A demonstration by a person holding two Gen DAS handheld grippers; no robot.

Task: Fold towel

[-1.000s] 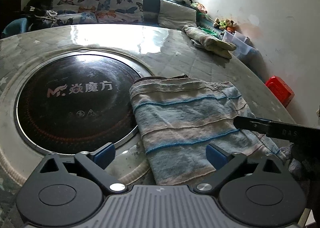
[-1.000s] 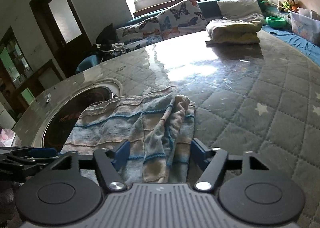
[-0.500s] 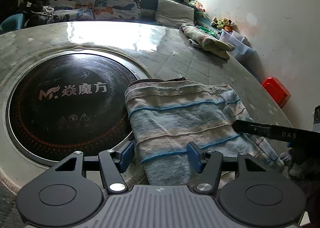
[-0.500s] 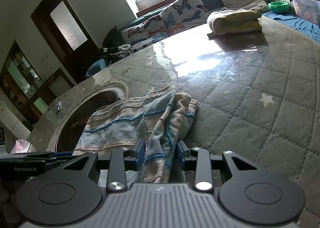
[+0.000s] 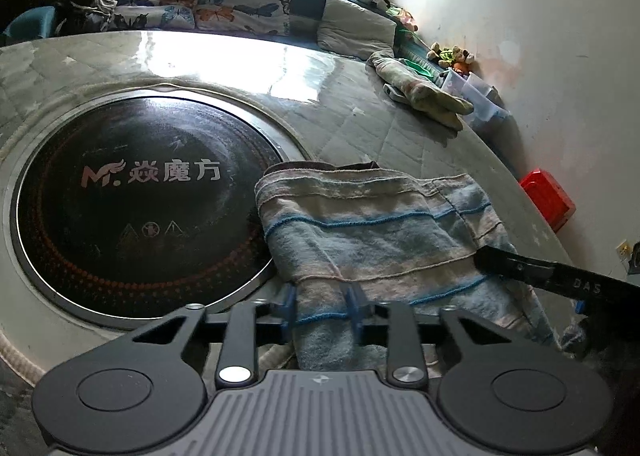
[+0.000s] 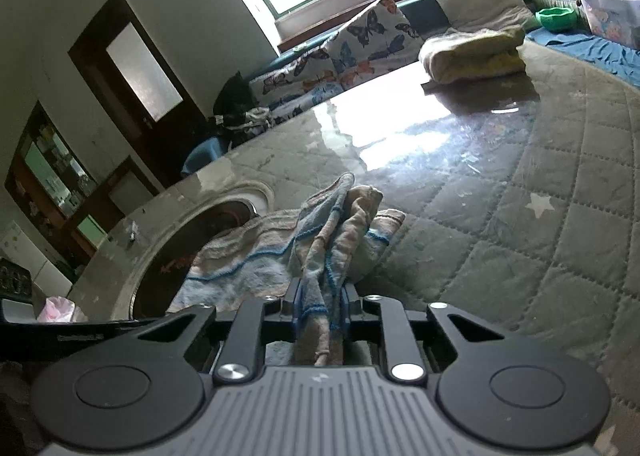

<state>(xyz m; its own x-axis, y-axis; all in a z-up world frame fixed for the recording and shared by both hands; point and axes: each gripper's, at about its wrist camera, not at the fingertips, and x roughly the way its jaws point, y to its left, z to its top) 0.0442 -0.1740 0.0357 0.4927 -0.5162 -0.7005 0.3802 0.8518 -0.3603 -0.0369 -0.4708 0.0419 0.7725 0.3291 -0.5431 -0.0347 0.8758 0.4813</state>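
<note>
1. Two grippers, both clamped on the towel's near edge. Left gripper [image 5: 322, 310]: blue pads pinch a flat strip of hem, lower centre of the left view. Right gripper [image 6: 319, 308]: pads squeeze a bunched, ropey corner, lower centre of the right view.
2. Towel [image 5: 372, 228], striped blue and beige, runs straight ahead from both sets of fingers toward mid-frame; its left part overlaps the hob [image 5: 132, 204], the rest lies on the quilted table [image 5: 400, 132].
3. Key relation, judged: the free far edge lies directly ahead of both grips, so the fold would go forward.
4. Writing: hob reads "M." plus Chinese characters; "DAS" shows on the right gripper's finger at right of the left view.
</note>
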